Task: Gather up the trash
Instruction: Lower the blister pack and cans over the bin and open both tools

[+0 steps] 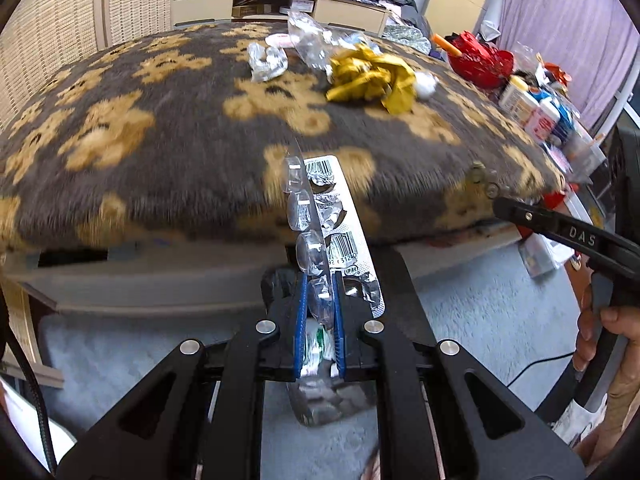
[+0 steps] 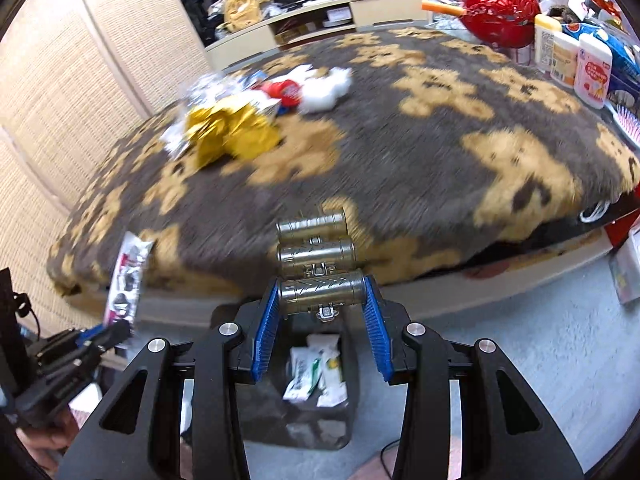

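Over a small dark bin [image 2: 304, 392] standing on the pale carpet just in front of the bench, both hand-held grippers are hovering with trash in their grip. The left hand-held gripper [image 1: 319, 312] is clenching an empty pill blister strip [image 1: 324, 224] between its blue pads [image 1: 301, 320]; the strip is standing on edge, its clear bubbles facing left and its torn foil back with barcodes facing right, sticking up and forward from the jaws. Directly below the closed pads, white and green wrappers [image 1: 318, 350] are lying inside the bin. The right hand-held gripper [image 2: 322, 316] is pinching the nearest of three linked metallic cylinders [image 2: 316, 264], olive-gold in colour, which are rising in a stack away from the camera; its blue pads [image 2: 268, 316] are pressing on the two ends of that lowest cylinder. The bench [image 1: 160, 168] is covered by a shaggy grey blanket with tan bear shapes. Toward its far side more trash is lying together: a crumpled gold foil wrapper [image 1: 370, 78], a clear crinkled plastic bag [image 1: 312, 40], a silver foil scrap [image 1: 266, 62] and a white cotton wad [image 1: 426, 82]. At the far right edge, bottles [image 2: 576, 64] and a red basket [image 2: 500, 12] are crowding the bench.
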Demonstrator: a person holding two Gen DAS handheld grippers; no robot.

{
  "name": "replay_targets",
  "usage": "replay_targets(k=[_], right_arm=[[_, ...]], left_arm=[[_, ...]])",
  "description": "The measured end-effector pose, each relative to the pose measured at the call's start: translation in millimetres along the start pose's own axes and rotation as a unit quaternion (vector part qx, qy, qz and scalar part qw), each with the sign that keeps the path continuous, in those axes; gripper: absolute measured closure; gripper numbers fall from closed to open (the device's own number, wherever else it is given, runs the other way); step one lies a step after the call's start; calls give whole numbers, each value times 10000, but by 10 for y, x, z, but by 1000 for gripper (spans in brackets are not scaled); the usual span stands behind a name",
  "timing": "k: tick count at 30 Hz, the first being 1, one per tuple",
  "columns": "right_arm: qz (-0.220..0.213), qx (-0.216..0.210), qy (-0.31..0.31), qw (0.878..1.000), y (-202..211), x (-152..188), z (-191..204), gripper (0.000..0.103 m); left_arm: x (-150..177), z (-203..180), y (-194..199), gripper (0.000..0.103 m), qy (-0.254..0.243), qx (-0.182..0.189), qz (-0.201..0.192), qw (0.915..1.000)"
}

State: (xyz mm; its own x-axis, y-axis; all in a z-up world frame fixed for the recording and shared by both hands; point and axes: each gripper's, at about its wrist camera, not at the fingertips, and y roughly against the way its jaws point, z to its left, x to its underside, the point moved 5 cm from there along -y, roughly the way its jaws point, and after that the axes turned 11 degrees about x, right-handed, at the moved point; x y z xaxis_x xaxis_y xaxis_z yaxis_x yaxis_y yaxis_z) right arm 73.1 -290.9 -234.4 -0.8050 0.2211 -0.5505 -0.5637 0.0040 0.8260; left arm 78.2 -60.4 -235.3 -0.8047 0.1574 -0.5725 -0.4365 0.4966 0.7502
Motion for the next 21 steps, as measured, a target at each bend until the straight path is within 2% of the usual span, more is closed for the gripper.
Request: replay_targets(k=[10,21], right_arm=[[382,-45,169,9991,-97,524,224,61],[988,34,126,9950,-489,866,314,61]], left_arm=[[567,71,-208,93,123,59,541,9984],[750,90,-547,93,307,251,977,9944]])
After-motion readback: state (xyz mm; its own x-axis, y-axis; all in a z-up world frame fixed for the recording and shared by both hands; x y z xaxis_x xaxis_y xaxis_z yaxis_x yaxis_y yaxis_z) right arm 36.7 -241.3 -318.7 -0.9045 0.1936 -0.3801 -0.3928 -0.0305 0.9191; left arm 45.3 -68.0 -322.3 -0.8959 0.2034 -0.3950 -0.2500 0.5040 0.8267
